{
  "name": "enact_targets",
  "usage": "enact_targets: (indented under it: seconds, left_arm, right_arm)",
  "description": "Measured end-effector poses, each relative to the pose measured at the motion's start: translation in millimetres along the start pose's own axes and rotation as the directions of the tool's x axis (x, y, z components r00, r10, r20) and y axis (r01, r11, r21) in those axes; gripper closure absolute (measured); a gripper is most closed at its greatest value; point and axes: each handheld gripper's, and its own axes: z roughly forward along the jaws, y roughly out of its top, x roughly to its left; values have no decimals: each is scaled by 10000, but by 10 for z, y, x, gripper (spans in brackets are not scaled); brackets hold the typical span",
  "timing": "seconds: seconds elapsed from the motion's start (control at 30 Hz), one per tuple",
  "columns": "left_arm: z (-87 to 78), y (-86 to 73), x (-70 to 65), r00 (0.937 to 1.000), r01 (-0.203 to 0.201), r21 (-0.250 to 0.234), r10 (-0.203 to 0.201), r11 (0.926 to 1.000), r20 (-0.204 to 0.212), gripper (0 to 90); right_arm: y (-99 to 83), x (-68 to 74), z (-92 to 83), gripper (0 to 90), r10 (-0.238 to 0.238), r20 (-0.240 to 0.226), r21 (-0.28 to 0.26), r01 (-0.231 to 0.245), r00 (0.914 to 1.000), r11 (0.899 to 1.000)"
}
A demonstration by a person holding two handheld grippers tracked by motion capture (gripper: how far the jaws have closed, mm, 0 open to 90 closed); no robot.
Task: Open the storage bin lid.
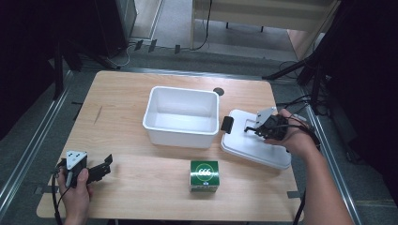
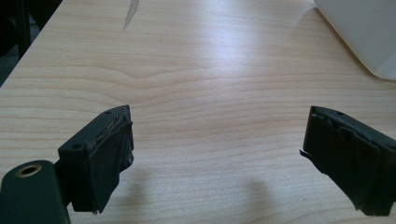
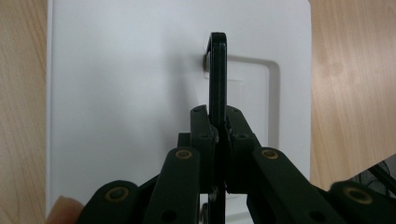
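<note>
A white lid (image 1: 253, 145) sits low at the table's right side, just right of the white bin (image 1: 182, 117). A thin black handle (image 3: 217, 70) stands up from the lid's (image 3: 126, 93) recessed middle. My right gripper (image 1: 252, 129) (image 3: 217, 116) is shut on that handle, its jaws pressed against both flat sides. A black clip (image 1: 227, 124) sticks out from the lid's left end. My left gripper (image 1: 104, 165) (image 2: 217, 158) rests at the table's near left corner, open, with only bare wood between its pads (image 2: 109, 158).
A green box (image 1: 204, 175) stands near the front edge, in front of the bin. The bin's corner (image 2: 369, 32) shows at the top right of the left gripper view. A dark round hole (image 1: 218, 91) lies behind the bin. Cables trail off the right edge.
</note>
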Motion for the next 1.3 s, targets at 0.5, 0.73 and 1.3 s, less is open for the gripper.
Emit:
enact_targets:
  seconds: [0.5,0.73,1.3]
  left_arm:
    - [2,0,-4,10000,-61,36,60,10000,44,87]
    - [1,0,-6,10000,-89,46,89,10000,16,87]
    - [1,-3,-16,9999,-111,23,111,9999,-10,87]
  right_arm:
    - [-13,115,299,851,-36,-206,136,39,9998,9999]
    - [-51,149,312,845,114,32,4,-114,9999,9999]
    - [62,284,18,399,788,-702,-452,-821,9944,9956]
